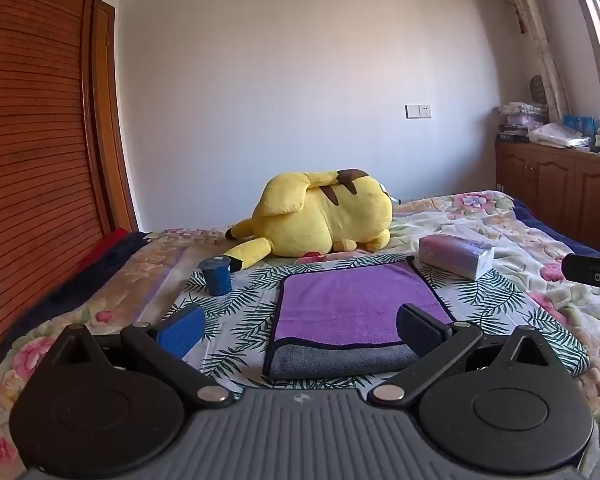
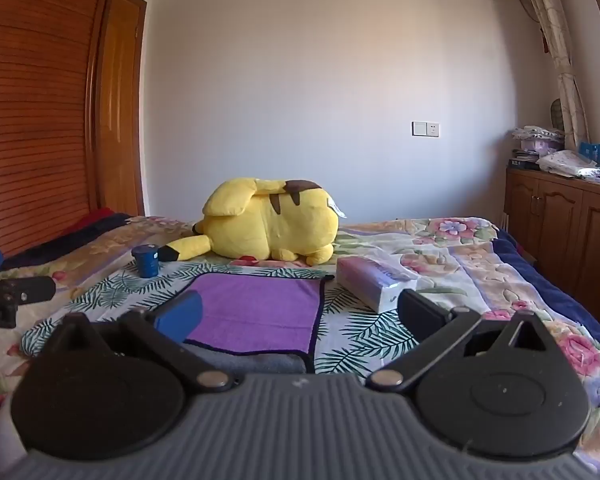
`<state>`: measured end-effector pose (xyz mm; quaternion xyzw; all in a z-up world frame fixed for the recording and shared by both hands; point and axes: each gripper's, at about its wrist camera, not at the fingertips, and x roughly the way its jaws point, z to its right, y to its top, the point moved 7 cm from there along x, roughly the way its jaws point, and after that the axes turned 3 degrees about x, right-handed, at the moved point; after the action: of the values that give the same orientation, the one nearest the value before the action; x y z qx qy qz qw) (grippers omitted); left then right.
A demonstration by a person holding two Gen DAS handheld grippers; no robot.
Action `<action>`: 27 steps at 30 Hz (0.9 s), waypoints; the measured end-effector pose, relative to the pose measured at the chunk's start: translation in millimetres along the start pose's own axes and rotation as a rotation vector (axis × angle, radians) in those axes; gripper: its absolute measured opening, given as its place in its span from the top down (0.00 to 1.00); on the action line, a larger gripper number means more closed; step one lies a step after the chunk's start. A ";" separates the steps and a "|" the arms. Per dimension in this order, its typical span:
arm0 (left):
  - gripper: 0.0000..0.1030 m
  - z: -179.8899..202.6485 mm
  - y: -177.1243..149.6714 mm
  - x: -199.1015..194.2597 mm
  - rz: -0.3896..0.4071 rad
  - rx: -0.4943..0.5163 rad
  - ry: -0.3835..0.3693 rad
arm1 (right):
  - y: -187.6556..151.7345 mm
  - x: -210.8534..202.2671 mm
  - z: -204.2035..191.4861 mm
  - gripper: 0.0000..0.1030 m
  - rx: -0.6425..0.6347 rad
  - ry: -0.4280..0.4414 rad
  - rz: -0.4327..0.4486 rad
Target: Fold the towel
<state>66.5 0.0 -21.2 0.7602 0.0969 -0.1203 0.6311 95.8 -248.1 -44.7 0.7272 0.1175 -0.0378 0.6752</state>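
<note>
The towel is being seen lying flat on the leaf-patterned cloth spread over the bed, purple face up, with a grey layer showing along its near edge. The left gripper is being held wide open and empty just short of that near edge; the towel is lying between and beyond its two fingers, and the right finger is overlapping the towel's near right corner in the view, though contact cannot be told. The right gripper is also being held wide open with nothing in it, the towel lying ahead and to its left. The towel's sides are running near to far; its long axis cannot be told. A blue cup is standing to its far left, a tissue pack to its far right, and a yellow plush toy beyond.
</note>
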 end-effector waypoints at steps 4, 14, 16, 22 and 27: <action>0.00 -1.3 -0.4 0.3 0.002 0.008 0.002 | 0.0 0.0 -0.2 0.00 -0.001 -0.001 0.000; 0.00 -0.2 1.2 -1.9 0.003 0.005 0.003 | -0.6 0.4 0.6 0.00 0.001 0.000 -0.003; 0.00 -0.2 1.1 -2.0 0.003 0.005 0.002 | -0.5 0.2 0.8 0.00 0.001 -0.001 -0.002; 0.00 -1.4 0.8 -1.4 0.002 0.006 0.002 | 0.0 -0.4 1.5 0.00 0.001 -0.001 -0.003; 0.00 -1.1 0.7 -0.5 0.001 0.008 0.003 | 0.6 -0.8 1.7 0.00 0.004 -0.001 -0.004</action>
<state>66.4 1.0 -20.3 0.7628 0.0970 -0.1194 0.6281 95.4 -249.9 -44.1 0.7282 0.1186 -0.0397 0.6738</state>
